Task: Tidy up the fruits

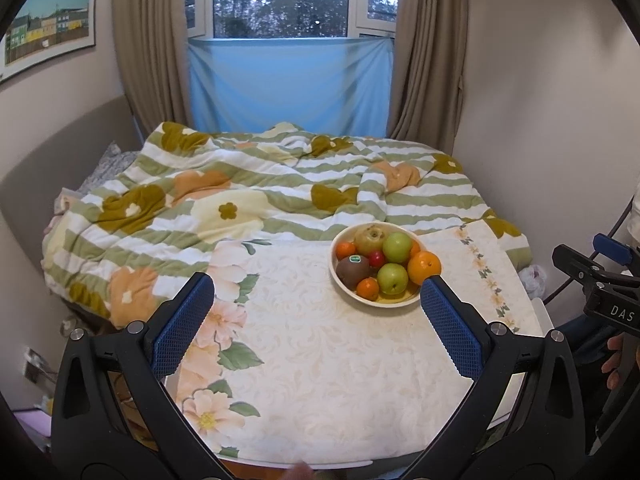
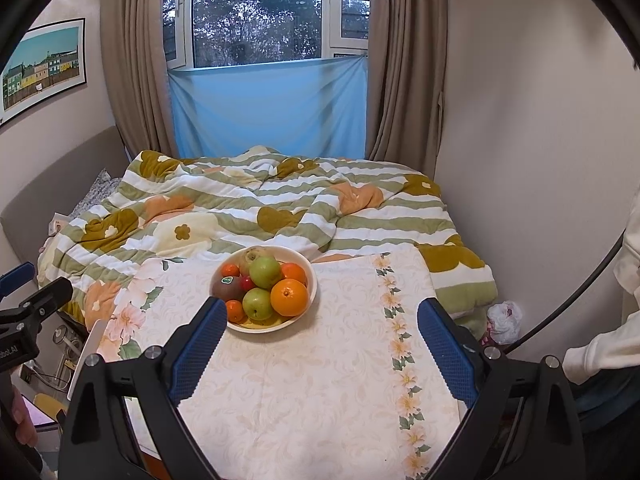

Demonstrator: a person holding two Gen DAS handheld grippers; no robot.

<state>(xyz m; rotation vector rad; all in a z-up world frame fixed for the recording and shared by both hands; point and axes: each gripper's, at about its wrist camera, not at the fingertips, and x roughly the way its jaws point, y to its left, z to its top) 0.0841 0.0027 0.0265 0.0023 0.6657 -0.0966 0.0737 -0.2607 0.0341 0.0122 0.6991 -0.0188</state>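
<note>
Bowl: cream bowl (image 1: 374, 300) of fruit on the floral tablecloth (image 1: 320, 380), near the far edge by the striped quilt (image 1: 240, 200)
Fruit: large orange (image 1: 424, 267) at the right rim, two green apples (image 1: 393, 278), a brown kiwi (image 1: 352, 270) with a sticker, a small red fruit (image 1: 376, 258), small tangerines (image 1: 367, 288) – a yellow fruit under the pile is mostly hidden
Top of pile: a greenish-brown fruit (image 2: 253, 258), kind unclear
Left gripper (image 1: 318, 292): fingers spread wide, holding nothing, short of the bowl; its right pad (image 1: 450, 328) overlaps the rim in view
Right gripper (image 2: 322, 318): also wide apart and empty – its left pad (image 2: 200, 348) covers part of the bowl's near-left rim
Cut off: table's near edge lies behind the gripper frames
</note>
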